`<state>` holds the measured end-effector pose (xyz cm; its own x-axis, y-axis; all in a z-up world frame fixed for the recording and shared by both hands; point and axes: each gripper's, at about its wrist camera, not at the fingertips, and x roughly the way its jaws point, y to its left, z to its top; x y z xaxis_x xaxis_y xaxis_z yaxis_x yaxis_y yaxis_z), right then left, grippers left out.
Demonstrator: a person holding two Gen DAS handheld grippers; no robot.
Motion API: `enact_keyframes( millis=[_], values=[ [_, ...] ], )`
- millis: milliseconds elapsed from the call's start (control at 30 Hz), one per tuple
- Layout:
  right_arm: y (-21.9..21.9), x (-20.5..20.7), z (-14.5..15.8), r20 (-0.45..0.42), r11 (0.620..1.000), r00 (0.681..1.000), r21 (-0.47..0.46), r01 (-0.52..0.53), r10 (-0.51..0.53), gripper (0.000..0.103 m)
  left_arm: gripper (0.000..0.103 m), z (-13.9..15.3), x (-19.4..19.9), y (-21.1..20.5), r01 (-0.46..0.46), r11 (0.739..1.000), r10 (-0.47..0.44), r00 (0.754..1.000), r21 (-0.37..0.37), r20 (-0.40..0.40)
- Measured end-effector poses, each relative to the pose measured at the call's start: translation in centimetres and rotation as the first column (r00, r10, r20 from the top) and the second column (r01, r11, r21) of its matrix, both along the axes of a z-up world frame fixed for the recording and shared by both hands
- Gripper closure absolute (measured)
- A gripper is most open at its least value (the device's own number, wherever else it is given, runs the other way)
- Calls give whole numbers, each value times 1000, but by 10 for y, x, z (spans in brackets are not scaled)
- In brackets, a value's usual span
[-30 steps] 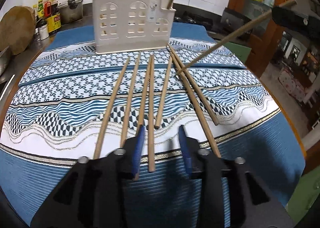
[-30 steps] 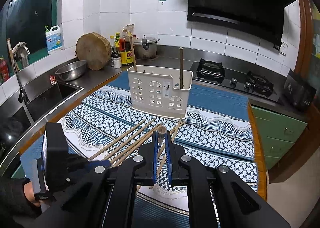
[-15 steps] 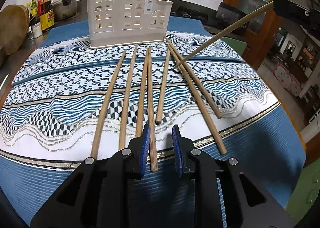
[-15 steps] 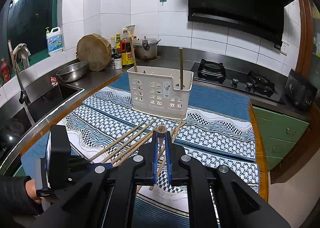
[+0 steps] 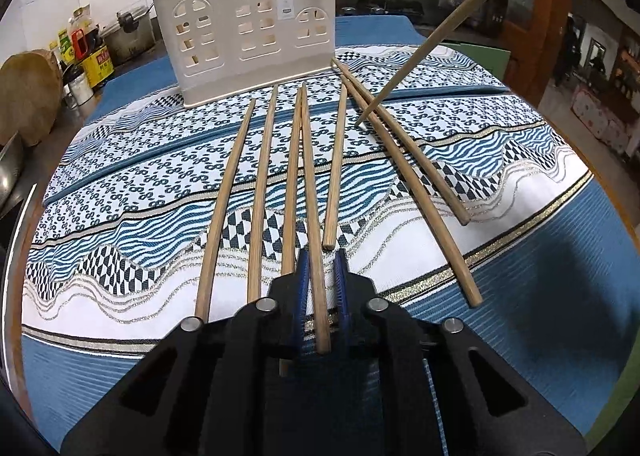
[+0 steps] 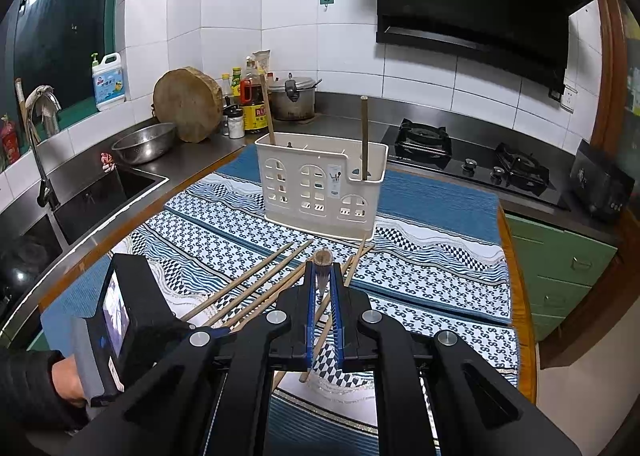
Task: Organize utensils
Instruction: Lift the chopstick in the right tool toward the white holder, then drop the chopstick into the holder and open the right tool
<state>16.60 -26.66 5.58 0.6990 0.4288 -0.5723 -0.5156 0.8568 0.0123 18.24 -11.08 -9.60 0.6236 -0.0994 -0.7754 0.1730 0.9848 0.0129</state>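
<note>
Left gripper (image 5: 320, 276): held low and near level over the work surface, fingers pointing forward. Its two blue-padded fingers (image 5: 301, 288) stand close together, narrowed about a thin stick lying between them; whether the pads press on it cannot be confirmed. The operator's left hand (image 6: 66, 380), in a dark sleeve, grasps the unit from behind, seen at the lower left of the right wrist view.

Right gripper (image 6: 322, 276): raised higher, tilted downward and forward. Its blue pads (image 6: 310, 296) are drawn nearly together, clamping a thin stick seen end-on at the fingertips. The right hand is out of view.
</note>
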Motion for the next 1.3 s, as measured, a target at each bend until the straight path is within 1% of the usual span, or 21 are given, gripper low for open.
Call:
enact_keyframes(
  millis=[67,167,300,500,567,633,767,833,933,1000,1033,1133,1300],
  values=[
    [0,2,3,-3,1000,1000,1,0,0,96,98,6,-1,6,-1,999,2,1000,-42,12],
    [0,4,8,-5,1000,1000,-3,-3,3,96,98,21,-4,16,12,996,-8,999,-84,40],
    [1,13,22,-7,1000,1000,-8,-1,1,96,98,50,-6,32,29,992,-18,996,-125,88],
    [0,35,52,-13,1000,1000,7,10,-10,96,98,106,4,60,41,986,-9,982,-163,188],
    [-1,46,69,0,1000,1000,10,22,-22,96,98,121,10,65,47,985,-11,978,-167,209],
    [-1,57,85,19,999,999,11,39,-39,96,98,136,17,69,53,986,-15,972,-156,235],
    [2,83,118,64,997,995,14,77,-77,96,98,157,33,73,66,986,-26,967,-151,254],
    [7,99,131,79,996,993,12,92,-93,96,98,166,43,77,69,985,-26,967,-161,254],
    [14,120,141,92,994,990,11,106,-107,96,98,181,53,87,72,981,-23,964,-177,266],
    [20,134,144,94,994,989,10,111,-112,96,98,191,56,91,75,980,-20,960,-187,280],
    [25,142,144,98,993,988,1,117,-117,96,98,201,57,93,78,979,-20,954,-187,298],
    [35,161,138,76,993,990,17,115,-116,96,98,226,58,97,91,980,-26,939,-177,342],
    [52,184,115,29,994,994,-2,108,-108,96,98,266,61,101,92,986,-24,906,-142,423]
  ],
)
